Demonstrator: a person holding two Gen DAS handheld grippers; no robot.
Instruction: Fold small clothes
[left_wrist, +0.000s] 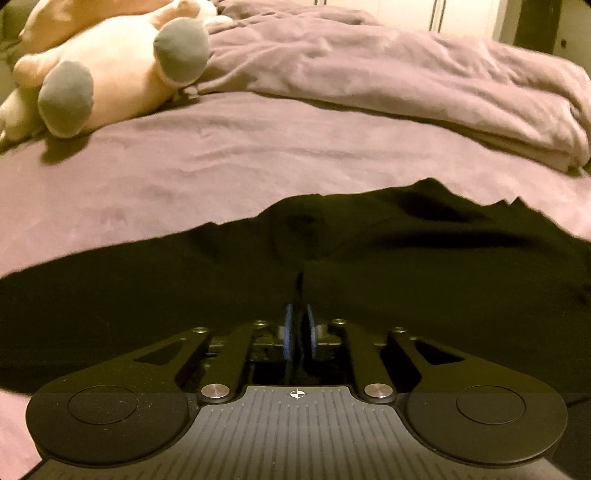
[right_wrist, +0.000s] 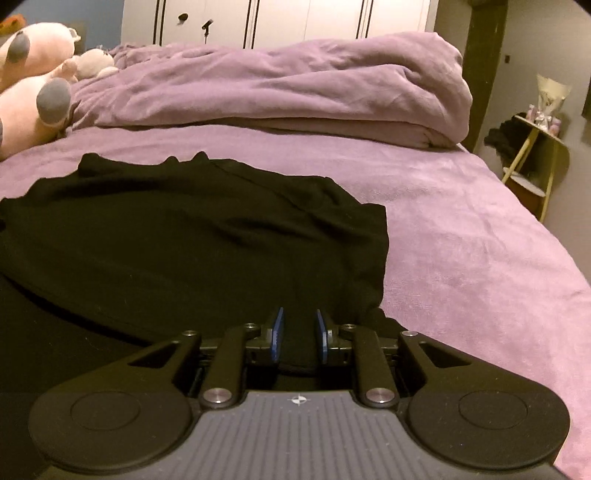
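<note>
A black garment (left_wrist: 332, 251) lies spread on the purple bed sheet (left_wrist: 184, 155); it also shows in the right wrist view (right_wrist: 184, 229). My left gripper (left_wrist: 299, 325) is shut on a pinch of the black cloth at its near edge, blue pads almost together. My right gripper (right_wrist: 300, 328) sits at the garment's near right edge, its blue pads a little apart with black cloth lying between them; the fabric is not pinched tight.
A rumpled purple duvet (right_wrist: 295, 85) is piled across the far side of the bed. Pink plush toys (left_wrist: 110, 70) lie at the far left. A small shelf stand (right_wrist: 535, 147) stands off the bed's right edge. White wardrobe doors (right_wrist: 277, 22) are behind.
</note>
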